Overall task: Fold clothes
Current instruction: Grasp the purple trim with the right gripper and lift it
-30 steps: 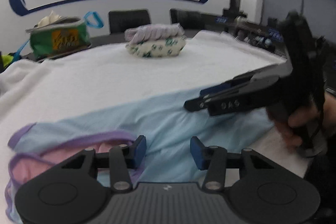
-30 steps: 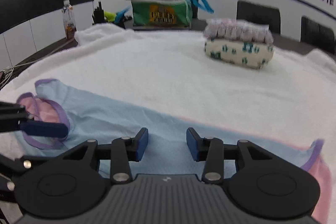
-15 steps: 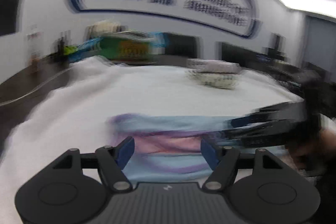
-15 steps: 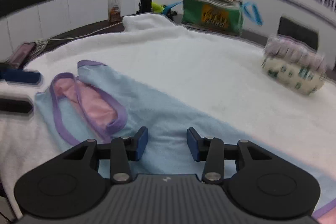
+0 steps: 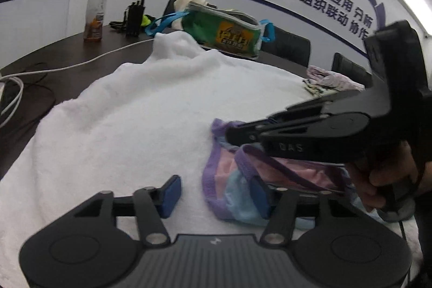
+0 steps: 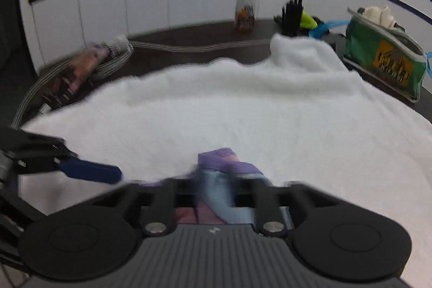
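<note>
A light blue and pink garment (image 5: 224, 163) with purple trim lies on the white towel (image 5: 135, 126). My right gripper (image 5: 232, 134) reaches in from the right, held by a person's hand (image 5: 378, 180), and is shut on the garment's purple-trimmed end. In the right wrist view the bunched fabric (image 6: 218, 172) is pinched in my right gripper (image 6: 216, 186). My left gripper (image 5: 216, 196) is low over the towel and its jaws are closing. The garment's trimmed edge lies between them beside the right pad, and the pads do not press it. One blue left finger (image 6: 89, 172) shows at the left.
A green bag (image 5: 226, 31) with blue handles, a drink bottle (image 5: 95, 15), a black radio (image 5: 133, 18) and a white cable (image 5: 67, 66) sit on the dark table beyond the towel. A folded stack of clothes (image 5: 332, 80) rests at the far right.
Both grippers have swung left along the garment to its purple-trimmed end. The right gripper's jaws, open before, are now shut on the fabric.
</note>
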### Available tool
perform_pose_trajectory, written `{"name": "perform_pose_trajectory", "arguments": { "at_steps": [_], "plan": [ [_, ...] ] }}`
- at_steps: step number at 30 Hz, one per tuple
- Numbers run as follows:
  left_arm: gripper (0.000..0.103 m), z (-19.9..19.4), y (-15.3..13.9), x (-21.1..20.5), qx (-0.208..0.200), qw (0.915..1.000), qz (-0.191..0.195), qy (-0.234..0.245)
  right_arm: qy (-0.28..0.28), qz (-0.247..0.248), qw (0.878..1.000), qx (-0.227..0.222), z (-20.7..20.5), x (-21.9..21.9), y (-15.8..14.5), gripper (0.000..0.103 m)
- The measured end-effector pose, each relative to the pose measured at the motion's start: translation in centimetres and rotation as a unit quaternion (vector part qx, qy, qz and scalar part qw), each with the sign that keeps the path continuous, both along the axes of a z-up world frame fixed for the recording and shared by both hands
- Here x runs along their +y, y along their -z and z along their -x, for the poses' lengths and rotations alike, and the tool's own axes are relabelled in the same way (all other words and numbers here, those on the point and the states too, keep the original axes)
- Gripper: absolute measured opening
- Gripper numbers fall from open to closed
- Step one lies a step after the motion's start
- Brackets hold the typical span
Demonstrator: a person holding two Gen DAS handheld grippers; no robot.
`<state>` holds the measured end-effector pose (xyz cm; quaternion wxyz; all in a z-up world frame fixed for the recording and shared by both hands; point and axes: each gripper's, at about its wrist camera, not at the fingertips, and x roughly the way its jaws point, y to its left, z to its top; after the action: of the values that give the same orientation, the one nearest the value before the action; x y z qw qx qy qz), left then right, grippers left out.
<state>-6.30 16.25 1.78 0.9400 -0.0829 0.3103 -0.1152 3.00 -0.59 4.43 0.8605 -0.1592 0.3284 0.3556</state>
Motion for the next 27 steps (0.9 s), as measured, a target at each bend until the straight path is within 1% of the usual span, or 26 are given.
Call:
{"name": "perform_pose_trajectory", "arguments": {
  "at_steps": [1,4,6,9,11,14,15,16,18,21,23,25,27],
  "plan": [
    [0.039,0.0,0.0,-0.1,-0.003,1.0000,-0.008,-0.002,0.005,-0.006,1.000,0.002,0.0,-0.2,0.0,0.004],
    [0.036,0.1,0.1,-0.9,-0.013,0.9992,-0.039,-0.004,0.009,-0.042,0.999,-0.002,0.8,-1.8,-1.1,0.004],
    [0.036,0.1,0.3,-1.2,-0.019,0.9988,-0.044,-0.004,0.000,-0.047,0.999,-0.009,1.6,-2.2,-1.6,0.004],
    [0.036,-0.1,0.4,-1.0,-0.022,0.9991,-0.037,-0.004,-0.026,-0.015,1.000,-0.008,2.6,-1.0,-0.3,0.004],
    [0.036,-0.1,0.5,-1.0,-0.023,0.9991,-0.036,-0.004,-0.034,0.007,0.999,-0.018,3.2,-0.1,0.9,0.005],
    [0.036,-0.1,0.4,-1.0,-0.025,0.9990,-0.038,-0.004,-0.041,0.012,0.999,-0.028,3.6,0.0,1.1,0.013],
    [0.035,-0.1,0.4,-0.9,-0.025,0.9990,-0.037,-0.006,-0.042,0.011,0.999,-0.028,3.6,-0.2,0.7,0.028],
    [0.035,0.0,0.3,-0.8,-0.026,0.9991,-0.034,-0.007,-0.039,0.006,0.999,-0.030,3.6,-0.6,0.2,0.039],
    [0.035,0.3,0.1,-0.4,-0.028,0.9993,-0.024,-0.011,-0.035,-0.006,0.998,-0.042,3.5,-1.4,-0.8,0.049],
    [0.035,1.3,-0.9,0.4,-0.047,0.9987,-0.008,-0.017,-0.042,-0.034,0.998,-0.034,3.0,-2.9,-2.0,0.049],
    [0.036,1.9,-1.4,0.8,-0.055,0.9983,-0.007,-0.019,-0.056,-0.044,0.997,-0.024,2.7,-3.3,-2.1,0.053],
    [0.036,2.3,-1.6,1.3,-0.056,0.9980,-0.013,-0.024,-0.068,-0.035,0.997,-0.018,2.7,-2.6,-1.6,0.054],
    [0.036,2.5,-1.7,1.7,-0.054,0.9980,-0.015,-0.028,-0.076,-0.018,0.997,-0.021,2.8,-1.6,-0.8,0.054]
  ]
}}
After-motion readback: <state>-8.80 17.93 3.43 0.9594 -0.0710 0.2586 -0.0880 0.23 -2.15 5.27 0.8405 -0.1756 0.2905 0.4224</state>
